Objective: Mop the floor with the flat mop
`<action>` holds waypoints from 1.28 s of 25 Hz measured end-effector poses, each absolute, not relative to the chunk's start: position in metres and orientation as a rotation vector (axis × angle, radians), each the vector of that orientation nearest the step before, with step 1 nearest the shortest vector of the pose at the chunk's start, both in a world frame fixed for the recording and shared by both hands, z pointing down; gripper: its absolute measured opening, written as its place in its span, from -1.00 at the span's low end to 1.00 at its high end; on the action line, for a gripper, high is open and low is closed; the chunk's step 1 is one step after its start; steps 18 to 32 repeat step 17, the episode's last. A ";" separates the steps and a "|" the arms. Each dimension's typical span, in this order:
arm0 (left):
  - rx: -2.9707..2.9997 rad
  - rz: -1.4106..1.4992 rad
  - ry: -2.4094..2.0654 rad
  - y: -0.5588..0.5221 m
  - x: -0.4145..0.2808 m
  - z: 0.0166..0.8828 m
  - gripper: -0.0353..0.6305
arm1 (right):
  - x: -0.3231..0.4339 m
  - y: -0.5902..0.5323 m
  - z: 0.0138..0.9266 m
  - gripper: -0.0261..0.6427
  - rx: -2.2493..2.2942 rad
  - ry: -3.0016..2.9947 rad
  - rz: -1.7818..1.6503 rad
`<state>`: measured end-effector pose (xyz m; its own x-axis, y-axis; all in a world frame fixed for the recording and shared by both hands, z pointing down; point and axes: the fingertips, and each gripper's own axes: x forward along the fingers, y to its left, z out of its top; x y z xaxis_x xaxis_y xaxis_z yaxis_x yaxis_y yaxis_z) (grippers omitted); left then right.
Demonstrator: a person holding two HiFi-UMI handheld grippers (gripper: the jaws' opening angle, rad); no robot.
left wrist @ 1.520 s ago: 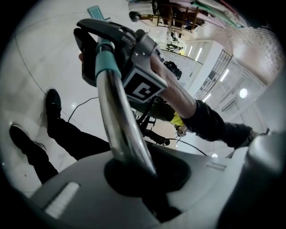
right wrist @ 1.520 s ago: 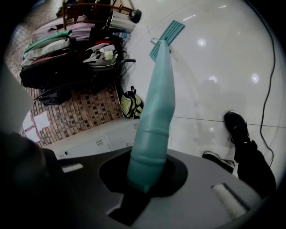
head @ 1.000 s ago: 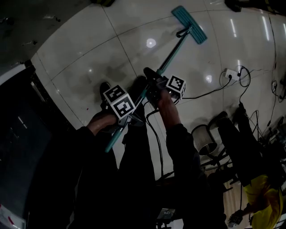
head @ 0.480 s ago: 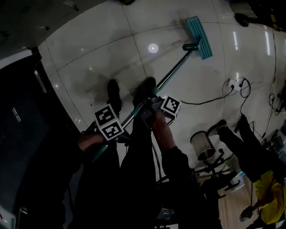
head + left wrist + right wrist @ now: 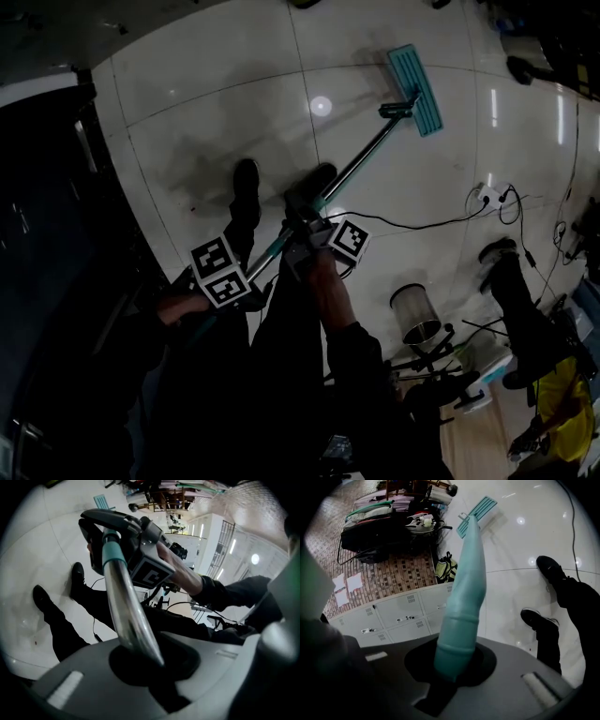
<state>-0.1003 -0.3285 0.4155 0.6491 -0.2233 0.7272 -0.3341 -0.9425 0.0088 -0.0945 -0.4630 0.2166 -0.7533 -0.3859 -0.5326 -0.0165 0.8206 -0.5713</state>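
Note:
The flat mop's teal head point(image 5: 415, 89) lies on the white tiled floor ahead of my feet. Its handle point(image 5: 361, 161) runs back down-left through both grippers. My right gripper point(image 5: 302, 242) is shut on the handle at mid length, around the teal sleeve point(image 5: 461, 602). My left gripper point(image 5: 232, 289) is shut on the handle lower down, where the metal pole point(image 5: 126, 606) passes between its jaws. The left gripper view shows the right gripper point(image 5: 123, 535) further up the pole. The mop head point(image 5: 476, 513) also shows in the right gripper view.
My two black shoes point(image 5: 247, 178) point(image 5: 314, 178) stand on the tiles beside the handle. A metal bin point(image 5: 415, 315), a power strip with cables point(image 5: 487, 197) and another person point(image 5: 548, 375) are at the right. Dark furniture point(image 5: 47, 234) lines the left. Lockers point(image 5: 393, 613) stand beyond.
Both grippers and the handle have drawn down and left in the head view. The mop head has slid a little nearer my feet and turned more lengthwise.

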 end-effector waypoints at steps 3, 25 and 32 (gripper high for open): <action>2.737 1.158 -0.456 -0.327 -0.105 0.419 -0.76 | -0.100 -0.461 0.220 -0.79 -0.306 2.349 -0.715; 2.766 1.149 -0.464 -0.322 -0.122 0.438 -0.76 | -0.119 -0.452 0.238 -0.79 -0.316 2.375 -0.706; 2.766 1.149 -0.464 -0.322 -0.122 0.438 -0.76 | -0.119 -0.452 0.238 -0.79 -0.316 2.375 -0.706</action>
